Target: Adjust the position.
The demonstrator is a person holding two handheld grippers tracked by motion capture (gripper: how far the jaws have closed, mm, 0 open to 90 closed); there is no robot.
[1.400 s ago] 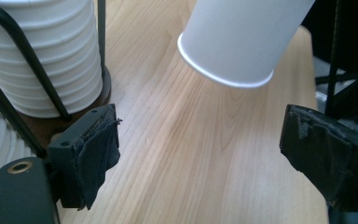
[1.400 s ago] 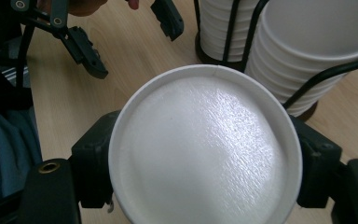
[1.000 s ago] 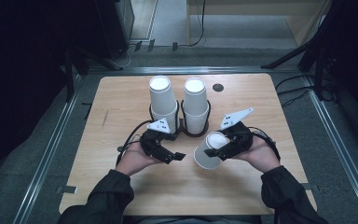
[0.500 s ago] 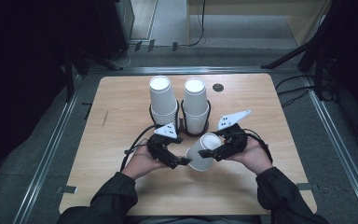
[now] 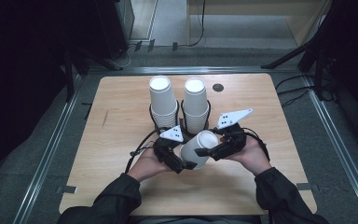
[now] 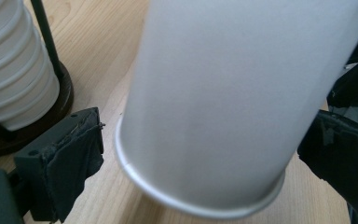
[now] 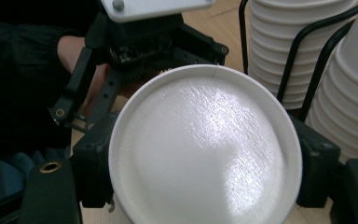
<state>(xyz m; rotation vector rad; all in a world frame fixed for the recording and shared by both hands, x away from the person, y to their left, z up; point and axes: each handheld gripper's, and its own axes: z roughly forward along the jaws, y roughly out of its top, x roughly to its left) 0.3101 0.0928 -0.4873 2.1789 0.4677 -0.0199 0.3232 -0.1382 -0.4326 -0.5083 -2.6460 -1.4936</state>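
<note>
Across a pale wooden table (image 5: 98, 140) framed by metal rails on a grey floor, with dark stands and cables at the far side. Toward the table's middle, two stacks of white paper cups (image 5: 163, 102) upside down in a black wire holder (image 5: 182, 116), a small dark disc (image 5: 218, 87) just beyond. Near the front edge, a single white paper cup (image 5: 198, 148) off the table, tilted, long axis slanting: flat base up toward the right gripper (image 5: 212, 151), rim down toward the left gripper (image 5: 179, 163). Right jaws clamped on the cup at either side of its base. Left jaws just been opening, now spread wide around the rim end, one pad (image 6: 70, 158) clear of the wall, the other side hidden.
</note>
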